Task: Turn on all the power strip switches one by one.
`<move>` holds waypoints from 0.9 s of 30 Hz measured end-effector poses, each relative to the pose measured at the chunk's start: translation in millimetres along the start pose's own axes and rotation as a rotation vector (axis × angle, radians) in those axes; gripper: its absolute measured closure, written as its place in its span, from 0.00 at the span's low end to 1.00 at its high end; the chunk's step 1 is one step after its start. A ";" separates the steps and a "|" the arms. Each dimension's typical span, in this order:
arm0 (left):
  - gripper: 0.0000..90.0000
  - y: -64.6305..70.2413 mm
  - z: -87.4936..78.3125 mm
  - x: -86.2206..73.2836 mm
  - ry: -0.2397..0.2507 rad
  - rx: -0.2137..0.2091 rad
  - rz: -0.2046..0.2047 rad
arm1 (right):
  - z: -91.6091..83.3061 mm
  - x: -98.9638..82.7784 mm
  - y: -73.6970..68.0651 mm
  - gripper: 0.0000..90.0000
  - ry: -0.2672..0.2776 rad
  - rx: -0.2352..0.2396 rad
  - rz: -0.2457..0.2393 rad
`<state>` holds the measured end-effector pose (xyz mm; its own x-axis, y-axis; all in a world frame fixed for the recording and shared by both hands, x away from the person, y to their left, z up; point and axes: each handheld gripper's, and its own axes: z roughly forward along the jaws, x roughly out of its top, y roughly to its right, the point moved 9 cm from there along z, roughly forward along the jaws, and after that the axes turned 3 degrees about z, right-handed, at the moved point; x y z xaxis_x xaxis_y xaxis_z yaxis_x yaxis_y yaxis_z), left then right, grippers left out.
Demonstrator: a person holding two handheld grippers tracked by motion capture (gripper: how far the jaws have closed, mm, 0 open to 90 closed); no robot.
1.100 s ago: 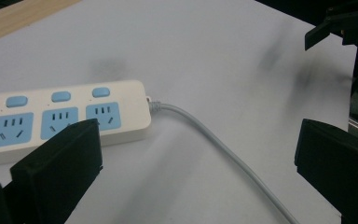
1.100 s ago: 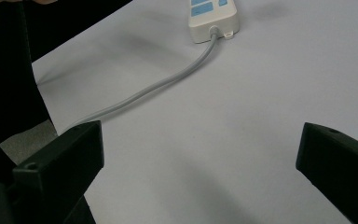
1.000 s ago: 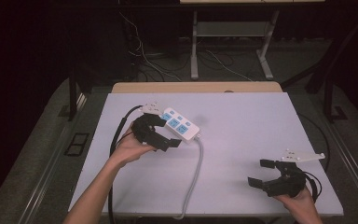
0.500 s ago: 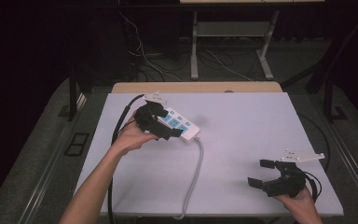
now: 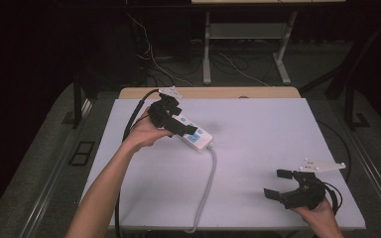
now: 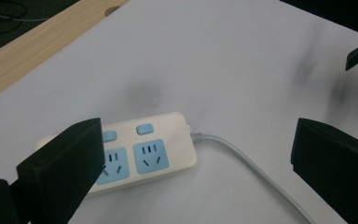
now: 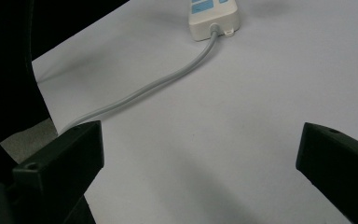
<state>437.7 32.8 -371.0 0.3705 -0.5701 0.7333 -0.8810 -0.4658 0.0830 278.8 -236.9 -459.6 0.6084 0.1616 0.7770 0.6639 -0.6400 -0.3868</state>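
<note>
Power strip (image 6: 135,156) beneath wide-open left fingers (image 6: 63,172)

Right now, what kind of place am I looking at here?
Probably a lab or recording workspace, not a home: a bare white tabletop set in a dark room, loose cables on the floor behind it, and just a white power strip with blue sockets laid out.

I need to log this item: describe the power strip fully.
The power strip is a cream plastic bar with blue socket faces and blue switches above them. It lies flat on the white table, near its far left. A grey cord leaves one end and runs to the near edge. The open left gripper hovers over it; nothing is plugged into the sockets in view.
</note>
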 end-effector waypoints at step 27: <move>0.71 -35.2 50.3 5.0 0.028 0.057 -0.025 | -1.2 -0.8 2.3 0.01 -0.001 -0.005 0.005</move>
<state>485.4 12.3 -404.2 0.3830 -0.5394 0.7499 -0.8531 -0.5180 0.0631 279.4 -239.5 -460.5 0.6120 0.1592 0.7746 0.6588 -0.6445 -0.3881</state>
